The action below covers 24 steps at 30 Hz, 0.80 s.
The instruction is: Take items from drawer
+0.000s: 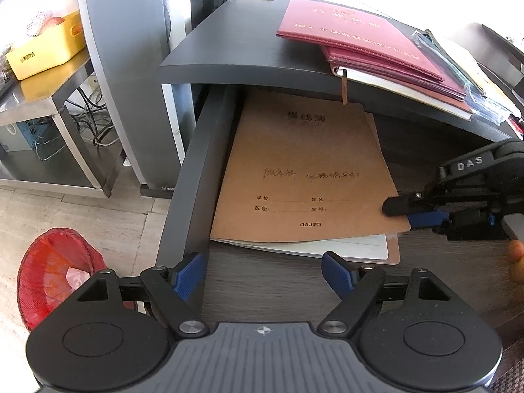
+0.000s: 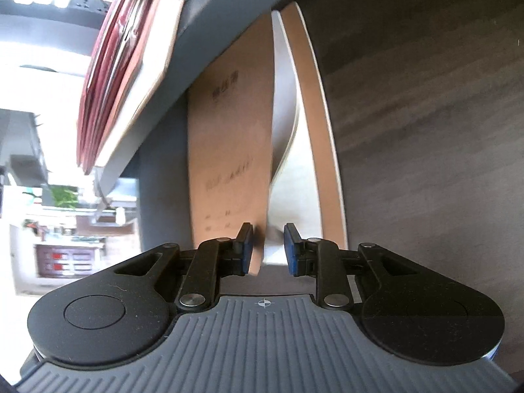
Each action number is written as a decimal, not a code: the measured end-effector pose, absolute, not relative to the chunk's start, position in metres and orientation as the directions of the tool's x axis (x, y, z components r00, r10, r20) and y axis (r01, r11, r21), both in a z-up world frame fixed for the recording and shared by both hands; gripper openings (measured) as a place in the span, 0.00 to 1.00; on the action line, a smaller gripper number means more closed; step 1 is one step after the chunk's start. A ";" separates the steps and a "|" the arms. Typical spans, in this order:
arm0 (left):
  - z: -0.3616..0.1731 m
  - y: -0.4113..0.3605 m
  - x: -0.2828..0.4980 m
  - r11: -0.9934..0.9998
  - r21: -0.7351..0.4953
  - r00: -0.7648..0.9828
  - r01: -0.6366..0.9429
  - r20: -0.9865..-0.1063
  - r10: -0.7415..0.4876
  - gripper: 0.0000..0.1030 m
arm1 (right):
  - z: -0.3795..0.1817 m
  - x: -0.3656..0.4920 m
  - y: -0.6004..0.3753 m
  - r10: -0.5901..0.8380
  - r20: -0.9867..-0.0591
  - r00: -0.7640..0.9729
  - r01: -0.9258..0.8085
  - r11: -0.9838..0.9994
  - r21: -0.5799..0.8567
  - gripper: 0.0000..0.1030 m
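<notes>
Between my right gripper (image 2: 265, 249) jaws: brown notebook (image 1: 304, 177) cover corner, lifted in the open drawer (image 1: 196, 163), pads not clamping | left gripper (image 1: 263, 271) wide, empty | notebook's far end hidden under desktop (image 1: 235, 55)

We are seeing red booklets (image 1: 347, 29) lying stacked at the desk's (image 1: 229, 46) near edge. A red bin (image 1: 55, 268) and a yellow box (image 1: 46, 49) are sitting off to the left.
</notes>
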State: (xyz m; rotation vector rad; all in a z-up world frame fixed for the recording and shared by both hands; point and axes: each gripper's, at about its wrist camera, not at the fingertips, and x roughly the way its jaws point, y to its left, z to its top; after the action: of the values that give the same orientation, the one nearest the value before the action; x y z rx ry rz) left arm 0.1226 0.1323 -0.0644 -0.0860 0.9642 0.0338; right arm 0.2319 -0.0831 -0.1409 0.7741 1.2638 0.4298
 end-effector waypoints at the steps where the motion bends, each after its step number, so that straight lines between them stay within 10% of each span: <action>1: -0.065 0.132 0.122 0.996 -0.058 0.569 -0.064 -0.822 -0.011 0.77 | -0.140 0.234 -0.080 0.663 -0.693 0.284 0.104 0.697 0.709 0.26; 20: -0.064 0.134 0.124 0.996 -0.052 0.566 -0.066 -0.825 -0.005 0.77 | -0.166 0.248 -0.061 0.678 -0.693 0.246 0.166 0.675 0.719 0.44; 24: -0.063 0.135 0.124 0.996 -0.052 0.564 -0.069 -0.826 -0.004 0.77 | -0.169 0.249 -0.057 0.700 -0.663 0.267 0.171 0.642 0.747 0.28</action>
State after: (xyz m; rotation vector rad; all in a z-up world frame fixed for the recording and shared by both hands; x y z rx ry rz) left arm 0.1242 0.1352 -0.0630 -0.0815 0.9716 0.0379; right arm 0.2490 -0.0571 -0.1687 0.8429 1.2811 0.4206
